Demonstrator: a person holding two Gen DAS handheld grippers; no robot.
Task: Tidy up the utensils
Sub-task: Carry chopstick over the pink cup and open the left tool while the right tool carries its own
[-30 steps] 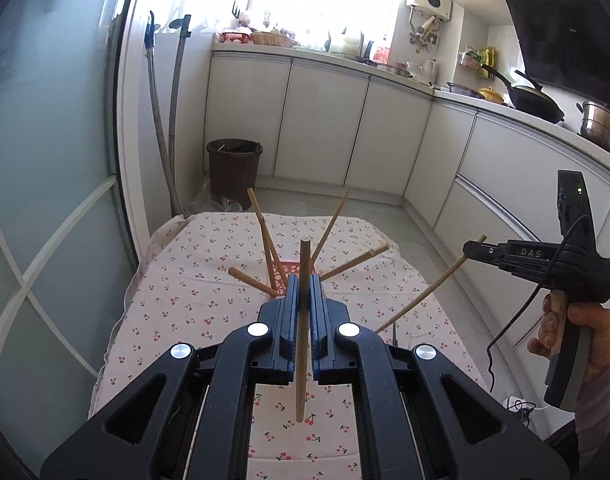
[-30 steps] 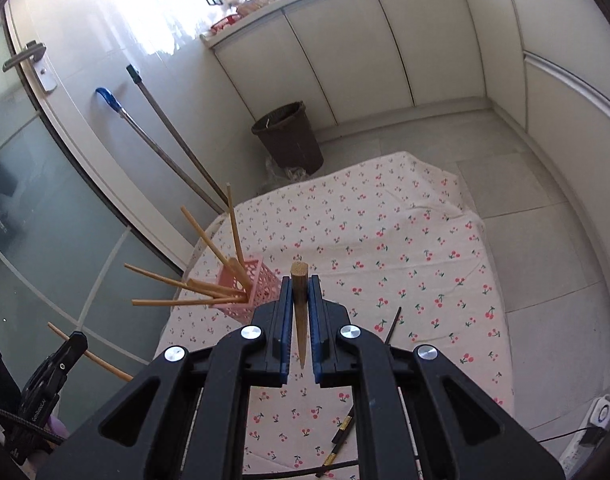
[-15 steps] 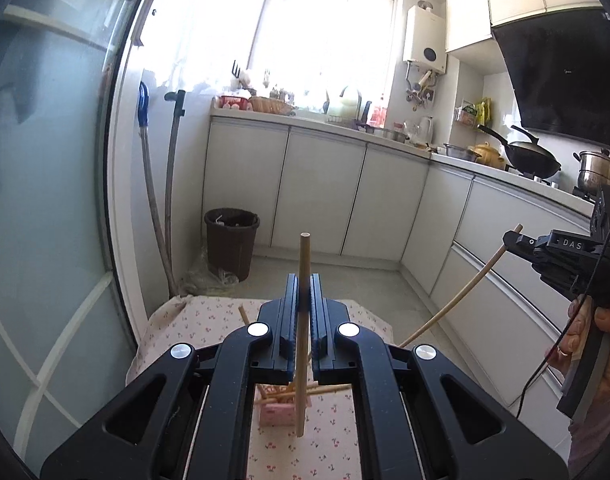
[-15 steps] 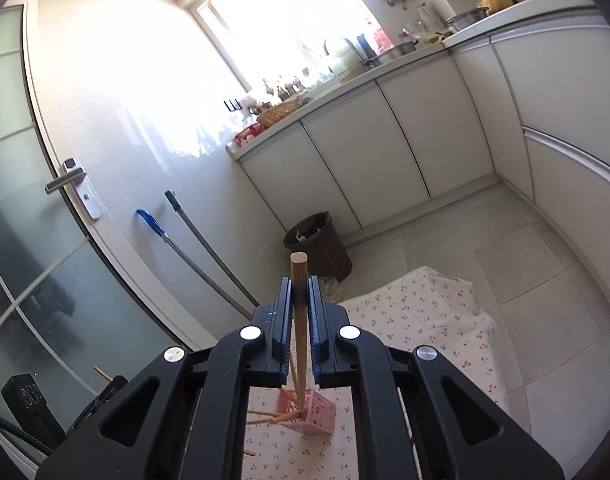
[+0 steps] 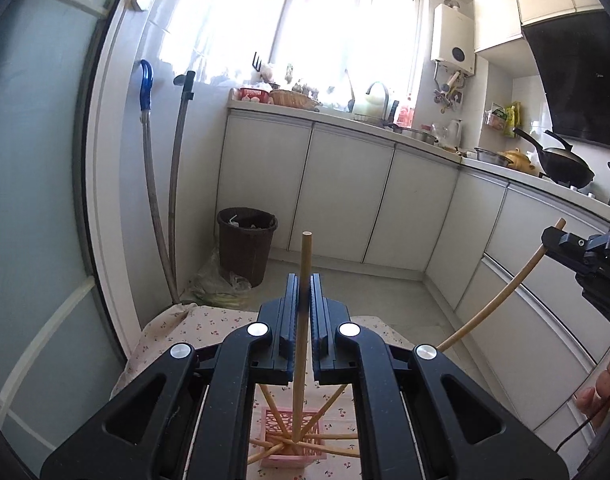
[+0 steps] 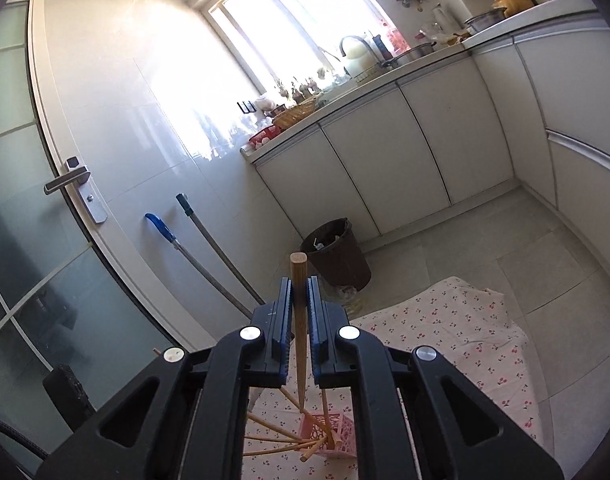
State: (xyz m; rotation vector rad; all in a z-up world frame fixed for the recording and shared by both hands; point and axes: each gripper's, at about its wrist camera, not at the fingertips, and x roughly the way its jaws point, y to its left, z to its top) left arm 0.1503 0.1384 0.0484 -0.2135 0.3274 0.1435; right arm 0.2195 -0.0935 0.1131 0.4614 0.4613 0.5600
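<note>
My left gripper [image 5: 303,292] holds a wooden chopstick [image 5: 306,256] upright between its pads. Its jaws are opening slightly, and the stick is still between them. The stick's lower tip hangs over a pink basket [image 5: 281,452] that has several chopsticks splayed in it. My right gripper [image 6: 299,292] is shut on a darker wooden chopstick [image 6: 298,268], whose tip points down just above the pink basket [image 6: 341,440]. In the left wrist view the right gripper [image 5: 553,236] comes in from the right with its long chopstick [image 5: 501,300] slanting down toward the table.
The basket stands on a low table with a cherry-print cloth [image 6: 445,340]. Beyond it are a brown waste bin [image 5: 247,244], two mop handles [image 5: 149,160] against the wall, white cabinets [image 5: 345,188] and a glass door [image 6: 25,260] on the left.
Both grippers have risen and tipped upward with their chopsticks. The table and basket have slid to the bottom of both views, and the basket now lies under the sticks' tips.
</note>
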